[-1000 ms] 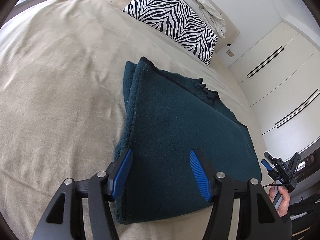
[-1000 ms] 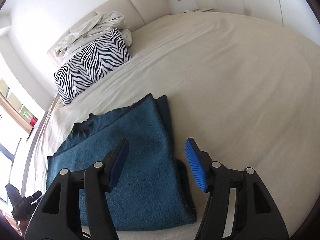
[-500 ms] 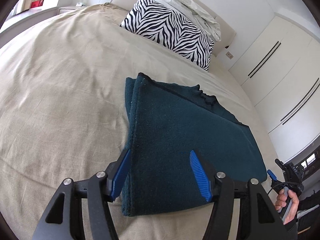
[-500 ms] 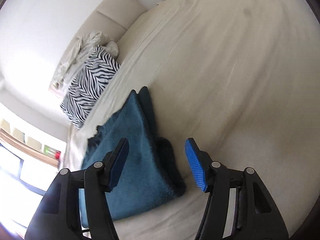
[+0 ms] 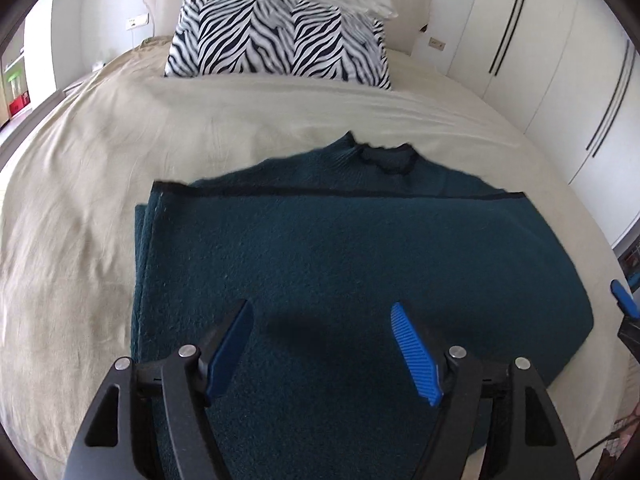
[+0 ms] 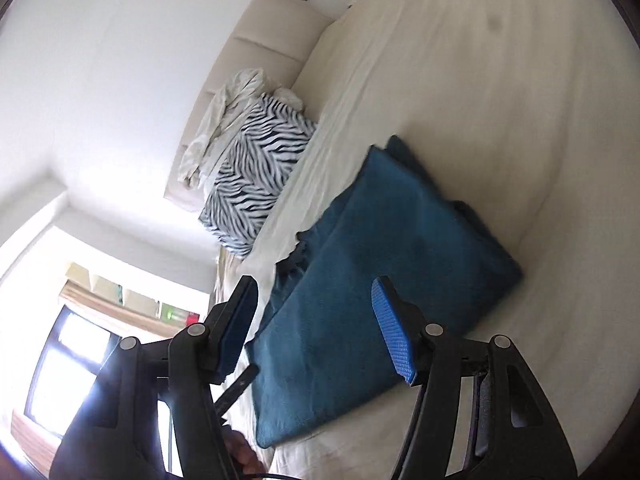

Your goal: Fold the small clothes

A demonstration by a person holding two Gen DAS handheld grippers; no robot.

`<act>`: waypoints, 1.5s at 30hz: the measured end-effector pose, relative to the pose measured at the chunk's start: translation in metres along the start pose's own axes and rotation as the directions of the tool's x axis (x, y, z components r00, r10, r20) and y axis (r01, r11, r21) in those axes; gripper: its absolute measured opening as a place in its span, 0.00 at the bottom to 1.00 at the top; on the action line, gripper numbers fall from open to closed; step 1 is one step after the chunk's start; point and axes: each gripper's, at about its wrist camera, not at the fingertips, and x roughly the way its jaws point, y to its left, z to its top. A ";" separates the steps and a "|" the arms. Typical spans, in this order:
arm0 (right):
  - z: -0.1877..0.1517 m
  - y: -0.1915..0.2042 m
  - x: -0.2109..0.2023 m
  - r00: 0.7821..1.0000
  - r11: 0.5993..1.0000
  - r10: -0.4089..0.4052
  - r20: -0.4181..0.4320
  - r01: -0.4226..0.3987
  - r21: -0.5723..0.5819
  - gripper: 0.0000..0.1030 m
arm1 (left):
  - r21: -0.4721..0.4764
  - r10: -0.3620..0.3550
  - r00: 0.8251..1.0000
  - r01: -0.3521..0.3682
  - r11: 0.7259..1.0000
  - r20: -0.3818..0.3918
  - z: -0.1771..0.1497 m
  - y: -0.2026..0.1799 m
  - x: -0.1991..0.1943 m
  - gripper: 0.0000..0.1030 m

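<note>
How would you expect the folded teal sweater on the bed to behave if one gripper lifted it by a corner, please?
The sweater would probably sag and unfold, since it lies in loose stacked layers. Its thick, fuzzy knit looks grippy, not slippery. Pushed, it would likely bunch on the bedsheet.

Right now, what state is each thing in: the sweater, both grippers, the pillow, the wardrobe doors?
teal sweater: folded, lying flat on the bed, held by neither gripper
left gripper: open, empty, above the sweater's near edge
right gripper: open, empty, tilted
zebra pillow: propped at the headboard, crumpled white bedding on top
wardrobe doors: closed
</note>
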 end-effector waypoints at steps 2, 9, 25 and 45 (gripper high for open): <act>0.001 0.010 0.038 0.991 0.997 0.078 -0.112 -0.076 0.024 0.57 | -0.016 -0.031 1.000 0.031 0.999 0.000 -0.011 0.011 0.011 0.74; -0.071 0.013 0.167 0.845 0.982 0.187 -0.501 -0.156 0.103 0.56 | 0.077 0.025 0.999 -0.028 0.997 0.041 -0.029 0.004 0.007 0.77; 0.027 -0.075 0.006 0.981 0.974 -0.153 0.115 0.131 0.183 0.45 | 0.086 0.001 0.998 -0.006 0.996 0.062 -0.034 0.008 0.002 0.77; -0.021 0.041 0.238 0.927 0.997 0.067 -0.368 -0.077 -0.013 0.46 | 0.083 -0.028 0.997 0.022 0.996 0.074 -0.035 0.014 0.002 0.78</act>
